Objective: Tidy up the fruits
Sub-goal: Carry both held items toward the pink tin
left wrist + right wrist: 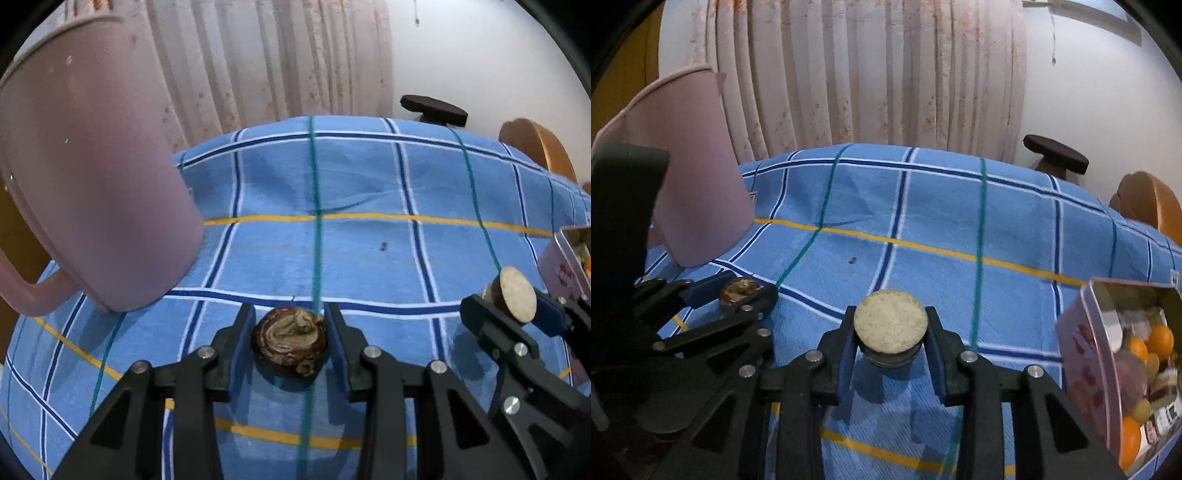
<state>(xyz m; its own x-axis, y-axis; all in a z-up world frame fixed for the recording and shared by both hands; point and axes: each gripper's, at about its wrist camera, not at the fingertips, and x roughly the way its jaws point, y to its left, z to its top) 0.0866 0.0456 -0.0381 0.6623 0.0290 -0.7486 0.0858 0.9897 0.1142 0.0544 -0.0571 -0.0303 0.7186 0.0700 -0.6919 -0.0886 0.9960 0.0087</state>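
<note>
My left gripper [290, 341] is shut on a small round brown marbled piece [290, 341], held just above the blue checked cloth [369, 258]. My right gripper [891, 338] is shut on a small round piece with a pale cream top [891, 325]. The right gripper also shows at the right of the left wrist view [517, 302], and the left gripper at the left of the right wrist view [738, 291]. A pink tin [1082, 350] at the right holds oranges [1160, 341] and other small fruits.
A large pink jug [85, 173] stands on the cloth at the left, close to my left gripper. A curtain hangs behind the table. A dark stool [1056, 155] and a wooden chair back [1152, 206] stand beyond the far right edge.
</note>
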